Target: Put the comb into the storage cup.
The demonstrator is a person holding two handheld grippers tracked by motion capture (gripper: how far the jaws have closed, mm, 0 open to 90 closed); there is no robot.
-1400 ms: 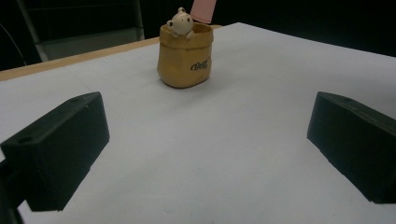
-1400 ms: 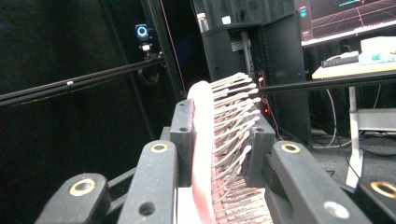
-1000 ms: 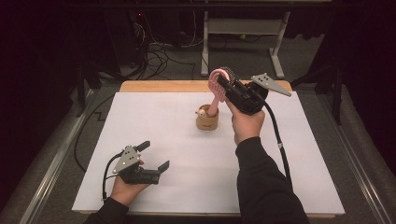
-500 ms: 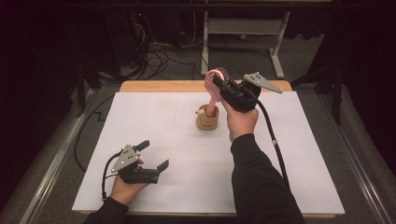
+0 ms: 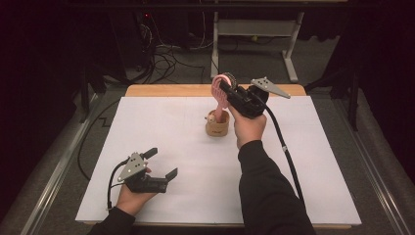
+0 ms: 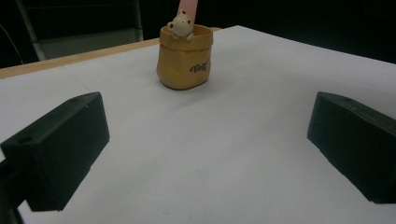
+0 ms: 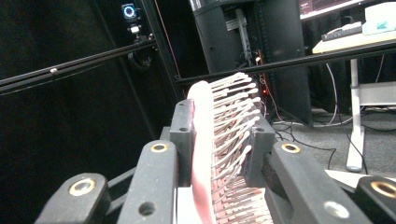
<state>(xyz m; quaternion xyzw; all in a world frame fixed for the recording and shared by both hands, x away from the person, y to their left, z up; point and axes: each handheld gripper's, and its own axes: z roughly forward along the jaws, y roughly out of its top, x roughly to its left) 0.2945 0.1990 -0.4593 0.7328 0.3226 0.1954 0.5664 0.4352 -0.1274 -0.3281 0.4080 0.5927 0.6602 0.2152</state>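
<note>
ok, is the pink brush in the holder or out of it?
In. The pink brush has its handle end inside the yellow holder, standing tilted, with the right claw clamped on its bristled head.

Dim room with black surroundings, white table sheet (image 5: 161,147) evenly lit from above, soft faint shadows, no glare, high view slightly grainy, hairbrush (image 7: 219,140) close-up soft and blurred, background behind it dark but sharper.
</note>
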